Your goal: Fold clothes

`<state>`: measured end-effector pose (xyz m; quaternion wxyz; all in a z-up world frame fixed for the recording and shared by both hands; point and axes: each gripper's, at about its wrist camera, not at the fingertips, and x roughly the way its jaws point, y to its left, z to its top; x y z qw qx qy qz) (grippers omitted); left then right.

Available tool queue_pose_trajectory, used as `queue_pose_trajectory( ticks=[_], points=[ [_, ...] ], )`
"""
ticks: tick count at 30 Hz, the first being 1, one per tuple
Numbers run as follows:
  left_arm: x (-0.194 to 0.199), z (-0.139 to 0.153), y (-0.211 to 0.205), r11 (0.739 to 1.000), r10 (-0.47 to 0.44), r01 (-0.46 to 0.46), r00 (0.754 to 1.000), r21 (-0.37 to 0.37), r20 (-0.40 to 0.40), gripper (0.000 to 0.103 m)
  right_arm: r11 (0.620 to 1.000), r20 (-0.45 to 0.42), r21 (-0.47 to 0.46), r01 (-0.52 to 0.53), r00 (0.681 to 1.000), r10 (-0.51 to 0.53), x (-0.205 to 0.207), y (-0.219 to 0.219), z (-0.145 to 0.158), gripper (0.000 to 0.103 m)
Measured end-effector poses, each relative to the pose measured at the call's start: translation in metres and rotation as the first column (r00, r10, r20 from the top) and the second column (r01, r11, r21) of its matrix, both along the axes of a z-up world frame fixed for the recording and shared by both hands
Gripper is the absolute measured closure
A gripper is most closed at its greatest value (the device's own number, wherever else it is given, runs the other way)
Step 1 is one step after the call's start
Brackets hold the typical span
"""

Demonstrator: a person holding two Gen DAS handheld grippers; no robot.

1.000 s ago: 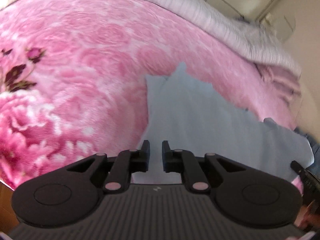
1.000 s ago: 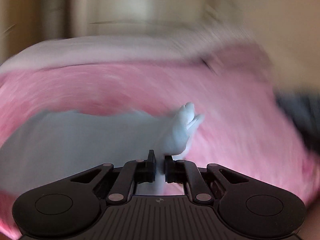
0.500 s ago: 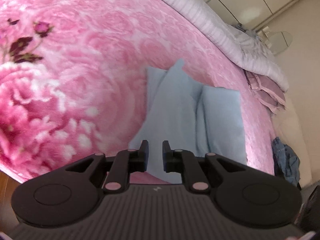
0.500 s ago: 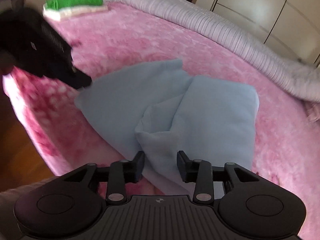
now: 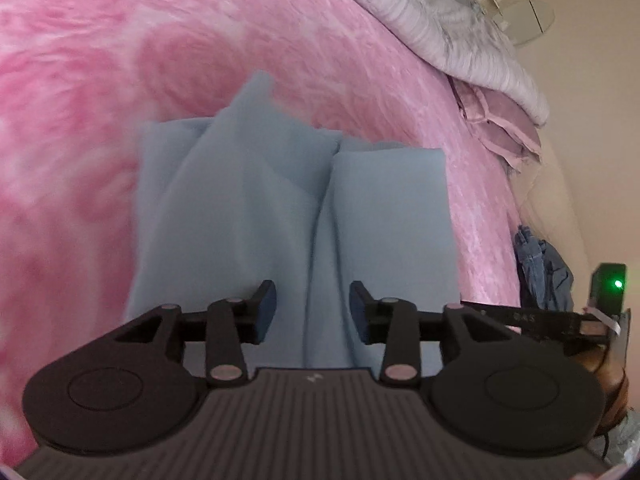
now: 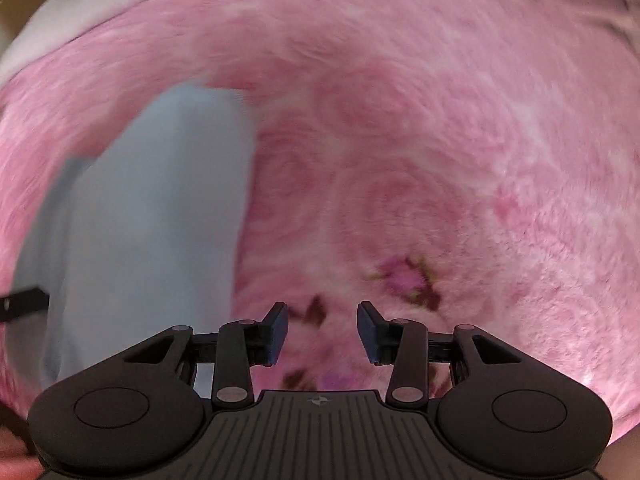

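Observation:
A light blue garment (image 5: 288, 200) lies folded lengthwise on the pink floral blanket (image 5: 120, 80), with two long flaps meeting in a crease down its middle. My left gripper (image 5: 313, 306) is open just above the garment's near end, straddling that crease, and holds nothing. In the right wrist view the same blue garment (image 6: 152, 208) lies at the left. My right gripper (image 6: 322, 330) is open over bare pink blanket (image 6: 440, 160) to the right of the garment, with nothing between its fingers.
A white quilt (image 5: 440, 28) and a pink pillow (image 5: 500, 128) run along the bed's far edge. Blue denim clothing (image 5: 540, 268) lies beyond the bed's right side, near part of the other gripper with a green light (image 5: 610, 292).
Both grippers have opened and let go of the blue garment. The right side was folded over onto the middle. The right gripper then swung off to the right over the blanket.

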<state>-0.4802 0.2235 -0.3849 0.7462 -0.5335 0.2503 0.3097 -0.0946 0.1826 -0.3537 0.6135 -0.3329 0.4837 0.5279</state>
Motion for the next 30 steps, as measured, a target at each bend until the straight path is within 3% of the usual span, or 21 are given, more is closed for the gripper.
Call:
queue_pose_trajectory(
  ticks=[6,8,10,11,12,16,19,21,25,30],
  points=[
    [0.021,-0.018,0.037,0.998,-0.039,0.042,0.997,-0.05,0.067,0.057,0.999,-0.054,-0.016,0.034,0.998,-0.035,0.009,0.013,-0.019,0.061],
    [0.03,-0.017,0.039,0.996,-0.078,0.08,0.995,-0.031,0.064,0.058,0.999,-0.048,-0.022,0.037,0.998,-0.038,0.008,0.015,-0.025,0.061],
    [0.037,-0.016,0.039,0.992,-0.123,0.123,0.991,-0.003,0.055,0.072,0.999,-0.034,-0.023,0.032,0.999,-0.033,0.005,0.017,-0.028,0.061],
    [0.04,-0.015,0.038,0.99,-0.141,0.141,0.988,0.007,0.054,0.094,0.999,-0.027,-0.024,0.03,0.999,-0.031,0.004,0.017,-0.029,0.06],
    [0.041,-0.015,0.038,0.99,-0.143,0.144,0.987,0.0,0.072,0.096,0.999,-0.019,-0.025,0.028,0.999,-0.028,0.002,0.018,-0.031,0.06],
    [0.035,0.004,0.034,0.986,-0.155,0.149,0.984,0.081,0.081,0.098,1.0,0.005,-0.028,0.013,1.0,-0.012,-0.005,0.02,-0.032,0.06],
    [0.017,0.025,0.031,0.982,-0.151,0.139,0.984,0.128,0.093,0.098,1.0,-0.029,-0.024,-0.016,0.999,0.015,-0.014,0.018,-0.028,0.06],
    [-0.001,0.037,0.033,0.98,-0.138,0.128,0.989,0.155,0.059,0.098,0.999,-0.05,-0.021,-0.042,0.998,0.041,-0.022,0.018,-0.024,0.06],
    [-0.035,0.036,0.04,0.989,-0.094,0.091,0.995,0.117,0.021,0.098,0.994,-0.056,-0.012,-0.108,0.993,0.107,-0.044,0.022,-0.017,0.06],
    [-0.051,0.002,0.046,1.0,-0.024,0.024,0.999,0.005,0.046,0.096,0.989,-0.031,-0.017,-0.145,0.989,0.144,-0.063,0.023,-0.021,0.06]
  ],
)
